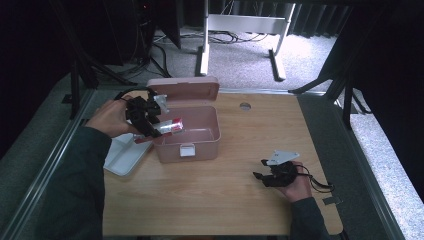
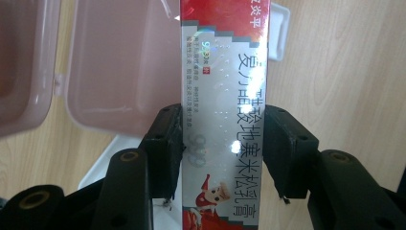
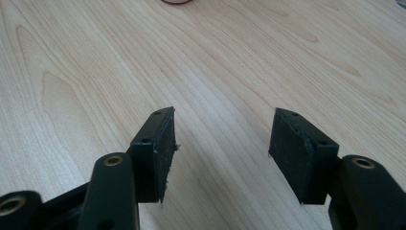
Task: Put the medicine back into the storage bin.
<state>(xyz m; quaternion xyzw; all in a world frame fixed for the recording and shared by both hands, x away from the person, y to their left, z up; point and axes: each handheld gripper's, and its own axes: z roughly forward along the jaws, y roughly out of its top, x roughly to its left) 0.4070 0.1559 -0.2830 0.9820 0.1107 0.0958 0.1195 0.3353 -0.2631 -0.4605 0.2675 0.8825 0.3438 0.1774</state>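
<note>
My left gripper (image 2: 224, 143) is clamped on a long red-and-silver carton (image 2: 225, 110), its 2 pads pressing the long sides a little below the middle, so most of the carton's length runs out ahead of the jaws and a short tail sits back between the arms. I judge the grip sits there to keep the box balanced while its far end leads into the container. In the high view that same gripper (image 1: 150, 122) hangs over the near-left corner of the open pink box (image 1: 202, 145), with the carton (image 1: 170, 126) angled across the rim and its free end over the box's hollow. It is in the air, not yet resting on the box floor as far as I can tell.

The hinged lid (image 1: 187, 89) stands up behind my gripper, leaving the mouth free; it limits how far forward I can swing. Just below and to the left of the gripper lies a white tray (image 1: 122, 157) on the table (image 1: 225, 200), touching or nearly touching the pink box's side wall. The white latch (image 1: 186, 150) sits on the front wall, clear of the path.

My right gripper (image 3: 220, 153) is released, jaws standing apart with only bare wood between them. It rests low, well off to the right of the box (image 1: 274, 172), out of the way and idle.
</note>
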